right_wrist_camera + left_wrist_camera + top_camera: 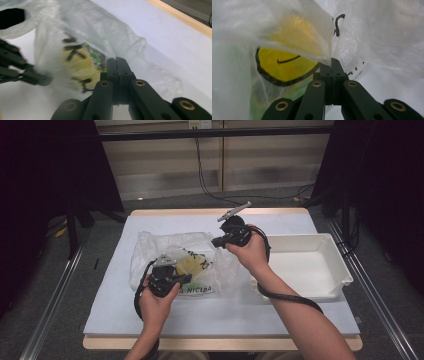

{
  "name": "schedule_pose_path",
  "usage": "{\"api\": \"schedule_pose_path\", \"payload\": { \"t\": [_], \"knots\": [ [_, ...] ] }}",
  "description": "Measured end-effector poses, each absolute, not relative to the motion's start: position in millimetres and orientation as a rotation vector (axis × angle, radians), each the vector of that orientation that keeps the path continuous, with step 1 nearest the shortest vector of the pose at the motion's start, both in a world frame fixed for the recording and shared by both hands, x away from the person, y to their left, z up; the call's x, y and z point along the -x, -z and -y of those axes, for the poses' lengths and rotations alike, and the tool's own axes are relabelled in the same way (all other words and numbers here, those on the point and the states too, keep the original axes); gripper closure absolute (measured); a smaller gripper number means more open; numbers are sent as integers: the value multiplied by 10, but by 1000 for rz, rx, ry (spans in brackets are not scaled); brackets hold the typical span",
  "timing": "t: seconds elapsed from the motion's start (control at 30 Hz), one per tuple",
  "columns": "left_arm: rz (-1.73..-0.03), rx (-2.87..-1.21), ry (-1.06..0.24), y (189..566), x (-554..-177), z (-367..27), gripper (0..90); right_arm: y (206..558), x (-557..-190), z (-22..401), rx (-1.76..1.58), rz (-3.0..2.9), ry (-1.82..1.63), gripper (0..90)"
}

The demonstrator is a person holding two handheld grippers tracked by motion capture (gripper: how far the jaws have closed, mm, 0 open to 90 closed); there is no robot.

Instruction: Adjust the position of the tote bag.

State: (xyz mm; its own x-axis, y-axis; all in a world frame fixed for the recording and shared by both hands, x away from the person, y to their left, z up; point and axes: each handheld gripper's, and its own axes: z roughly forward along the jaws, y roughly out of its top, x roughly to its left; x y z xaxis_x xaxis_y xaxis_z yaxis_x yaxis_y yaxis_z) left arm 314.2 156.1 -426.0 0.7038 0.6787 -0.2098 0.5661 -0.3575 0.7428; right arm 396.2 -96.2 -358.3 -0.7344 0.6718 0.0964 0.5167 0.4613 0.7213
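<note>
The step in hand appears to be the opening or spreading of the plastic bag, which lies crumpled on the white-covered bench to the left of the white tray. The left claw sits at the near edge of the bag; in the left gripper view its jaws stand fully together and a fold of the thin film ends right at the tips, so the left claw is judged to be clamped on the plastic bag. The right claw is at the bag's far right corner, raised a little above the bench; in the right gripper view its jaws are likewise fully together with film bunched at the tips, but whether film is actually pinched there cannot be told. Inside the bag lies a yellow printed packet with black marking, ahead and to the left of the left claw's tips, and the same packet shows blurred to the left of the right claw's tips. The next move probably calls for drawing the two claws apart to open the bag's mouth, keeping the pull gentle so that the film neither tears nor slips free, and for confirming the right claw's hold first. The tray is empty and well apart from both claws.
</note>
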Motion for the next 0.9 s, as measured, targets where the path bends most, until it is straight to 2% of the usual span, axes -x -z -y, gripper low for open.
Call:
{"api": "schedule_pose_path", "payload": {
  "t": [0.4,0.9],
  "knots": [
    [-976,-2105,-143,4394,-3006,-1765,900,3758,-4191,1098,-1120,-2480,-1027,900],
    [-970,-2134,-150,4369,-2902,-1796,900,3846,-4176,1292,-1158,-2463,-976,900]
  ]
}}
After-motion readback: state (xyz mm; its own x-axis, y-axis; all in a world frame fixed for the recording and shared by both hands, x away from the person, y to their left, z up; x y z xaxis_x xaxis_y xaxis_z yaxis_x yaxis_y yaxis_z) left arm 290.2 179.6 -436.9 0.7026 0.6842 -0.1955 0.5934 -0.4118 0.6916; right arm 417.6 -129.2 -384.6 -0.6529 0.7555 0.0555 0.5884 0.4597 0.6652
